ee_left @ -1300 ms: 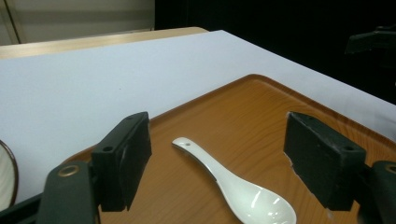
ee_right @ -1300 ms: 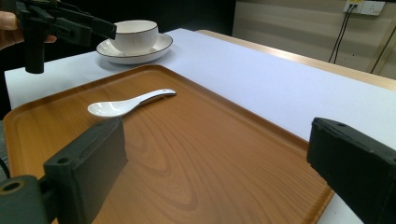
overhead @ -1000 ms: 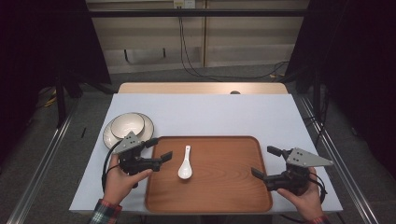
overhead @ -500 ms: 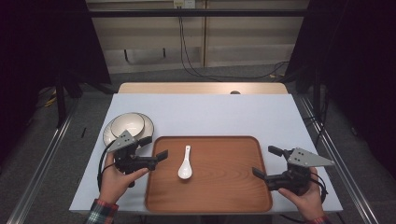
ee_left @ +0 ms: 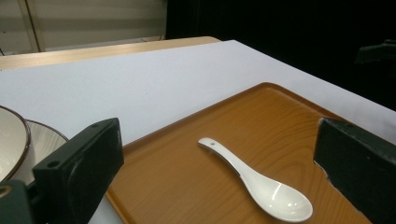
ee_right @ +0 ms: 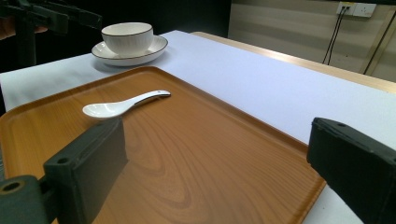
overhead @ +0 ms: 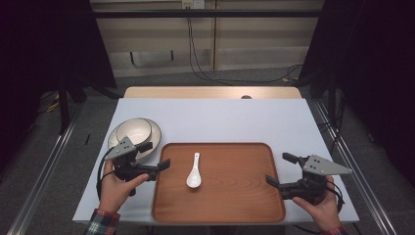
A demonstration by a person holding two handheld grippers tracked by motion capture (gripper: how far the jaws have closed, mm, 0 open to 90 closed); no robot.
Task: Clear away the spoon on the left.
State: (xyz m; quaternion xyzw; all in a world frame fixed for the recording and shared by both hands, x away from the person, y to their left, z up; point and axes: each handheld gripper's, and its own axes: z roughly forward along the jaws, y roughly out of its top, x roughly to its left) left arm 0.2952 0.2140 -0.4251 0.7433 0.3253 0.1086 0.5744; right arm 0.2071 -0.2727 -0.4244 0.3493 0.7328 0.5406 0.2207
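I take the tray as my landmark. The spoon lies flat on the tray's left half, bowl toward me, handle pointing away; nothing touches it.

Left gripper sits just off the tray's left edge, held low in the left hand, pointing right toward the spoon. Its jaws have just been opening and now stand wide apart with nothing between them. In the left gripper view I see the spoon framed between the two jaws but well ahead of them, not in contact.

Right gripper sits at the tray's right edge, gripped by the right hand, pointing left across the tray. Jaws apart, nothing held.

The bowl stands on a plate just beyond the tray's far left corner, right behind the left gripper.

Hard to read: from above, the left gripper's grey plate covers the near rim of the plate. In the left gripper view the bowl is cut off by the frame edge and the near jaw. In the right gripper view, the left gripper is a dark shape at top left; I can't make out its jaws there. Both forearms are cut at the bottom of the high view.
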